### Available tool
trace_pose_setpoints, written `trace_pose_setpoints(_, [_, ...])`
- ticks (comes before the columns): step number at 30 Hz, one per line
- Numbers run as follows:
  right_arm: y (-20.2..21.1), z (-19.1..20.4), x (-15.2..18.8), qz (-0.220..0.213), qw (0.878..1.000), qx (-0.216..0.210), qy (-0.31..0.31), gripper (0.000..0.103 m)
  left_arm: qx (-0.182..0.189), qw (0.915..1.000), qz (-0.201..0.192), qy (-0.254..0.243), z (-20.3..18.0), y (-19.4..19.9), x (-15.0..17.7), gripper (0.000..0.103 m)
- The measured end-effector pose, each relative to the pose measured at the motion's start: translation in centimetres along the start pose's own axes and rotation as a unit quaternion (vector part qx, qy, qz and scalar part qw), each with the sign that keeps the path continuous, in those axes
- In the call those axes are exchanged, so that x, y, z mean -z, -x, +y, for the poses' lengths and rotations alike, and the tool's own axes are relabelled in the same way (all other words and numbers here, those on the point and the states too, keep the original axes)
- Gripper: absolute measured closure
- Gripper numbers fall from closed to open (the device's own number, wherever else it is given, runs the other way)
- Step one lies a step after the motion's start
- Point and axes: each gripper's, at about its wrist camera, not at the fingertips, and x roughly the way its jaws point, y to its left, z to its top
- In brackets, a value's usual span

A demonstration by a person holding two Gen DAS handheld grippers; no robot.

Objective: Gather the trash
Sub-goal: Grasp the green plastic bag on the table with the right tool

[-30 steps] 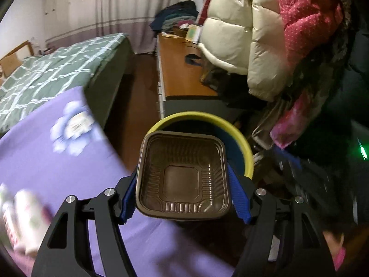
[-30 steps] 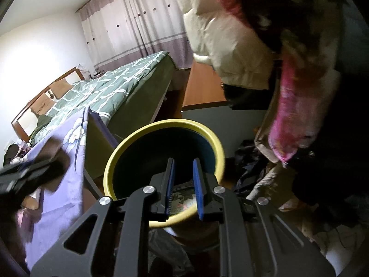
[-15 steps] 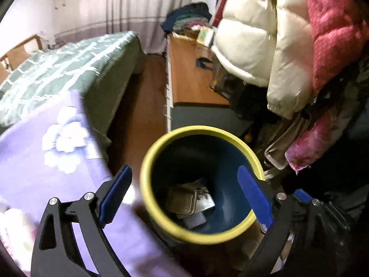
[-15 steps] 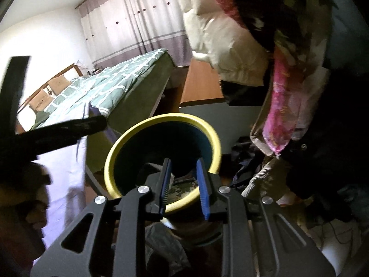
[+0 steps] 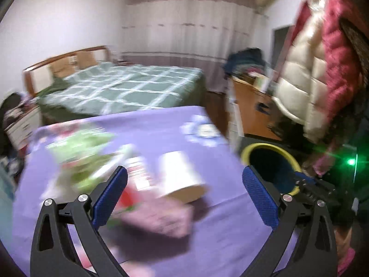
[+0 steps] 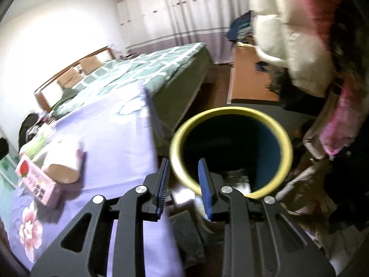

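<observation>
A blue bin with a yellow rim (image 6: 230, 147) stands on the floor beside a table with a purple flowered cloth (image 6: 110, 152); it also shows in the left wrist view (image 5: 272, 164). On the cloth lie a tipped white paper cup (image 5: 180, 175), a pink box (image 5: 159, 219) and blurred green-white packaging (image 5: 80, 159). The cup (image 6: 64, 164) and pink strawberry box (image 6: 37, 184) show in the right wrist view. My left gripper (image 5: 184, 198) is wide open and empty above the table. My right gripper (image 6: 183, 184) is slightly open and empty at the bin's near rim.
A bed with a green checked cover (image 5: 129, 87) lies behind the table. A wooden desk (image 5: 251, 106) and hanging white and red jackets (image 5: 318, 69) are at the right. Clothes are piled around the bin (image 6: 322, 161).
My left gripper opened and dropped the brown plastic tray into the bin, then swung left over the table. My right gripper stayed by the bin, opened a little and shifted back.
</observation>
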Motion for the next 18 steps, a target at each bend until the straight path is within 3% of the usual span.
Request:
trace_pose_setpoints(5, [-0.5, 5.8, 0.1, 0.008, 0.998, -0.036, 0.042, 0.078, -0.064, 0.9968, -0.009, 0.047, 7.7, 4.4, 2.5, 0.005])
trace_pose_setpoints(10, [-0.6, 12.8, -0.2, 0.008, 0.992, -0.081, 0.096, 0.078, -0.141, 0.9878, -0.021, 0.064, 13.6, 7.2, 4.3, 0.005])
trace_pose_setpoints(18, [-1.9, 22.6, -2.8, 0.008, 0.979, -0.159, 0.127, 0.078, -0.163, 0.9833, -0.023, 0.078, 17.9, 7.4, 4.8, 0.005])
